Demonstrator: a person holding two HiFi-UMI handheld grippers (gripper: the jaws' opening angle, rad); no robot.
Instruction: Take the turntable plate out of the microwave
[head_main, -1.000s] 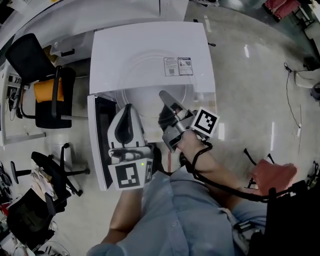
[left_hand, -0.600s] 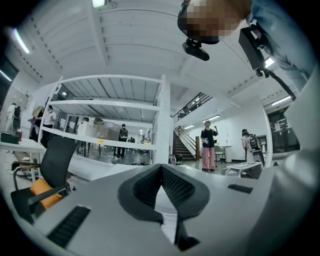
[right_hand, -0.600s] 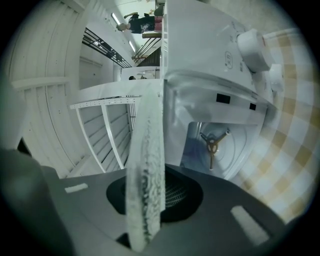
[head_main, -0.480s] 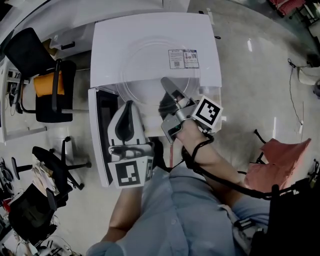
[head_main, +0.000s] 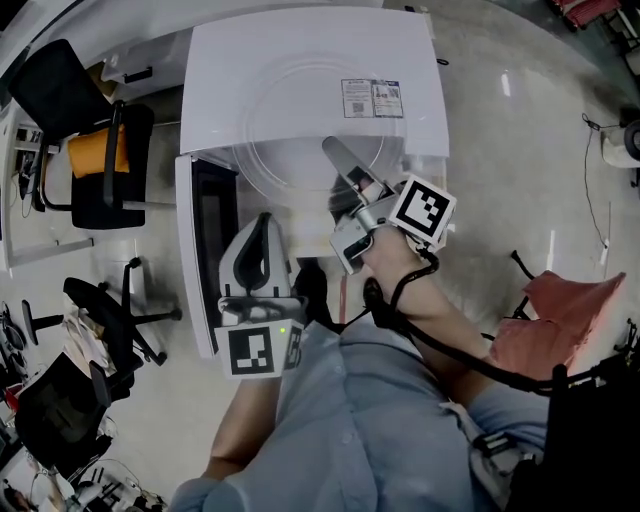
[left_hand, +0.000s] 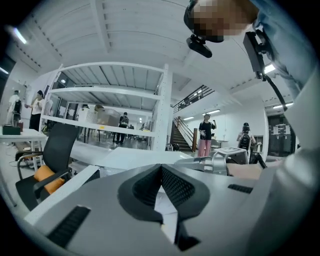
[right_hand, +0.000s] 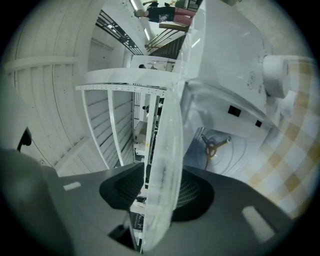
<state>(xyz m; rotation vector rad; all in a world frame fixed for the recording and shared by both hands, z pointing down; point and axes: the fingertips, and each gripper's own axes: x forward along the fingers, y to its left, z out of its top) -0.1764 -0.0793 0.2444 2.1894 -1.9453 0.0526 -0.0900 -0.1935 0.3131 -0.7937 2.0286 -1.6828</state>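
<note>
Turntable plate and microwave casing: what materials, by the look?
Turntable plate: likely glass, clear and faintly frosted at the rim; the background shows through it. Microwave casing: probably white-painted sheet metal with a smooth semi-gloss finish, though it could be plastic.

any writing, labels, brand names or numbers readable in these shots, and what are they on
No text here can be quoted as it reads.
sticker on top of the microwave: two printed panels, too small and blurred to read
marker cubes, the other at: black-and-white square patterns only, no letters or digits
microwave front in the right gripper view: no legible print
</note>
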